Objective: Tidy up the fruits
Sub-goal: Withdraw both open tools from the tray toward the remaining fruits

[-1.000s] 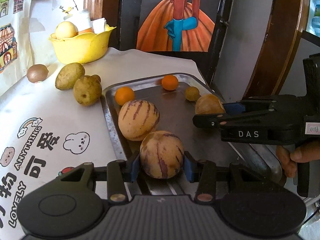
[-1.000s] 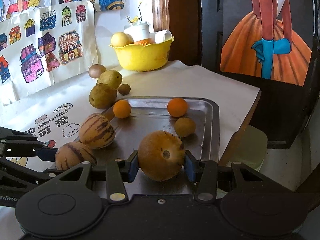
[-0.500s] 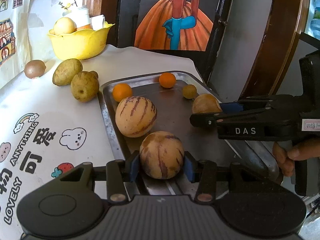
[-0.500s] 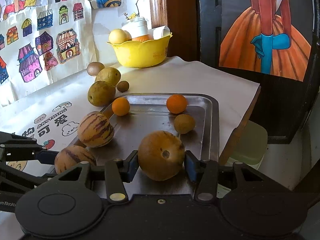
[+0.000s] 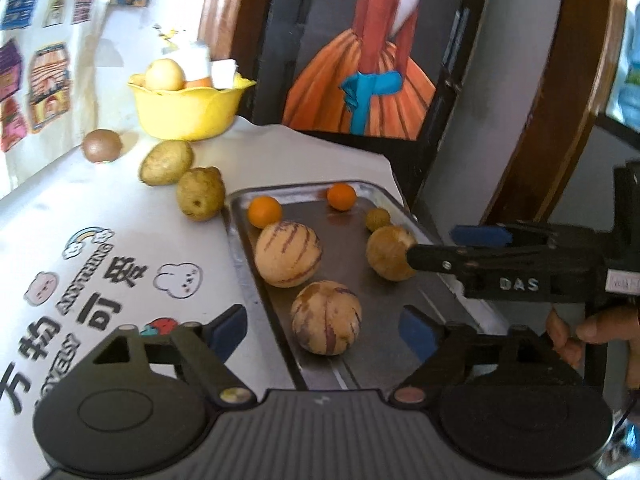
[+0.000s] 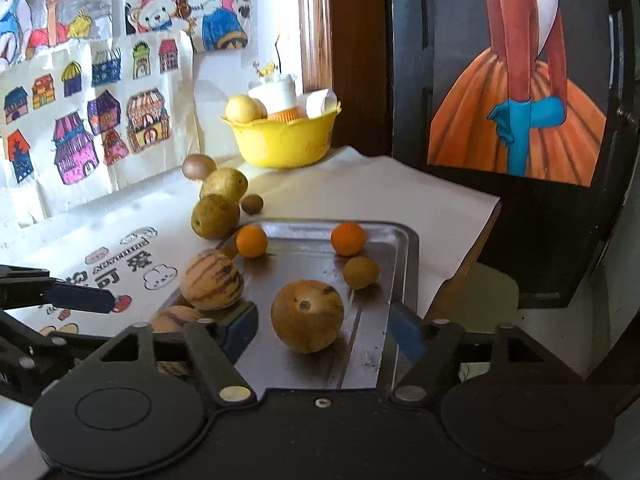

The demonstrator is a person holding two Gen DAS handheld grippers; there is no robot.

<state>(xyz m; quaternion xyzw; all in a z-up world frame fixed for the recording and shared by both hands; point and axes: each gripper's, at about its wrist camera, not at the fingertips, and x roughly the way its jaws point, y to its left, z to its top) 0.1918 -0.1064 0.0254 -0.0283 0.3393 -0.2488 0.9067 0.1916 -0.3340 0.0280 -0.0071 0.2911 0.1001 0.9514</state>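
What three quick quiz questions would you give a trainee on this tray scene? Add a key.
1. True or false: the left tongs are clamped on the striped fruit.
2. How many small oranges lie on the metal tray? A: one. B: two. C: four.
3. What lies between the jaws of the right tongs, and do the pads touch it?

Key:
1. False: the jaws stand open, with a gap on each side of the fruit.
2. B.
3. The plain brown round fruit. The pads stand clear of it, and it rests on the tray.
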